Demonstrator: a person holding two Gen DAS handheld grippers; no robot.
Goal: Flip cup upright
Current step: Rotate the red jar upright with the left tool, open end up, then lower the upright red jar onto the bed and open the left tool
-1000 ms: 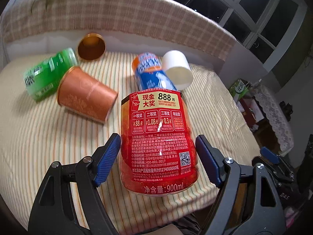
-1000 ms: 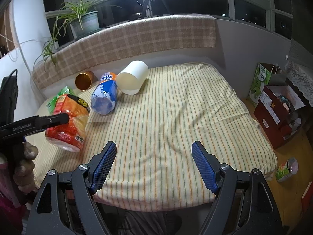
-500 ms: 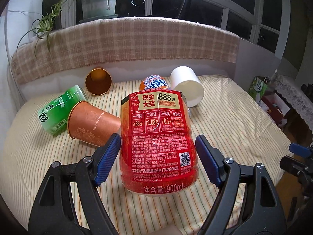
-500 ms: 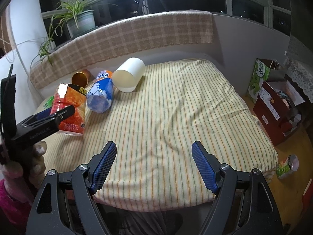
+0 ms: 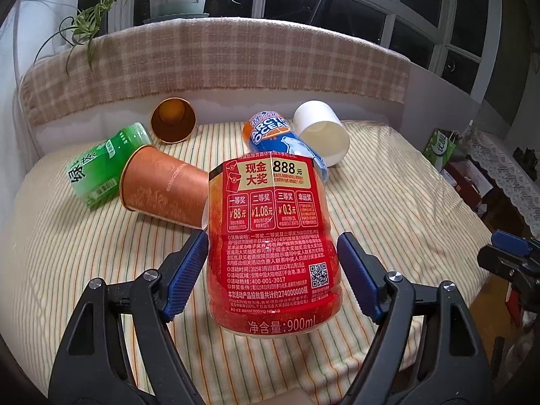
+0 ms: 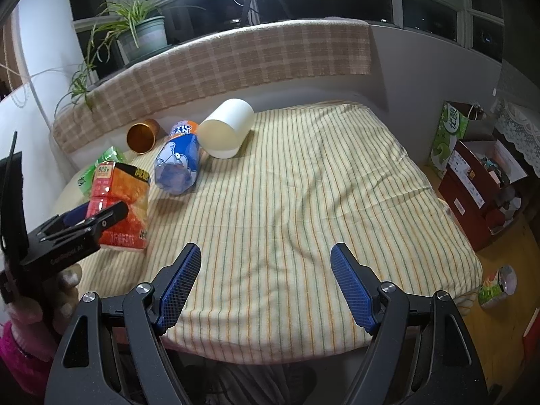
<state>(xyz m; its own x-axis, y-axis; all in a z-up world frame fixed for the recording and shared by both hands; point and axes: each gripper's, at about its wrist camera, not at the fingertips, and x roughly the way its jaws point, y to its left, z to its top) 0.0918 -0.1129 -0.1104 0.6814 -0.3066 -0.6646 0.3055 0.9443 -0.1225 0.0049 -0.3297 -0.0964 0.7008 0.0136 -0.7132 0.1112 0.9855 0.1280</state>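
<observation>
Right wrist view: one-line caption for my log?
Open right gripper hovers over striped bed; left gripper holds red bottle.

The left gripper [image 5: 271,270] is clamping a red-labelled plastic bottle [image 5: 270,236] mid-frame; the right gripper [image 6: 265,283] is hovering wide open, lower centre.

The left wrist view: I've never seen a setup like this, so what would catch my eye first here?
A big red-labelled bottle cup fills the middle of the left wrist view, held between the blue pads of the left tongs. Behind it, cups lie tipped over on the striped tablecloth: a copper paper cup, a green one and a white one. The right tongs hang open over bare cloth.
</observation>
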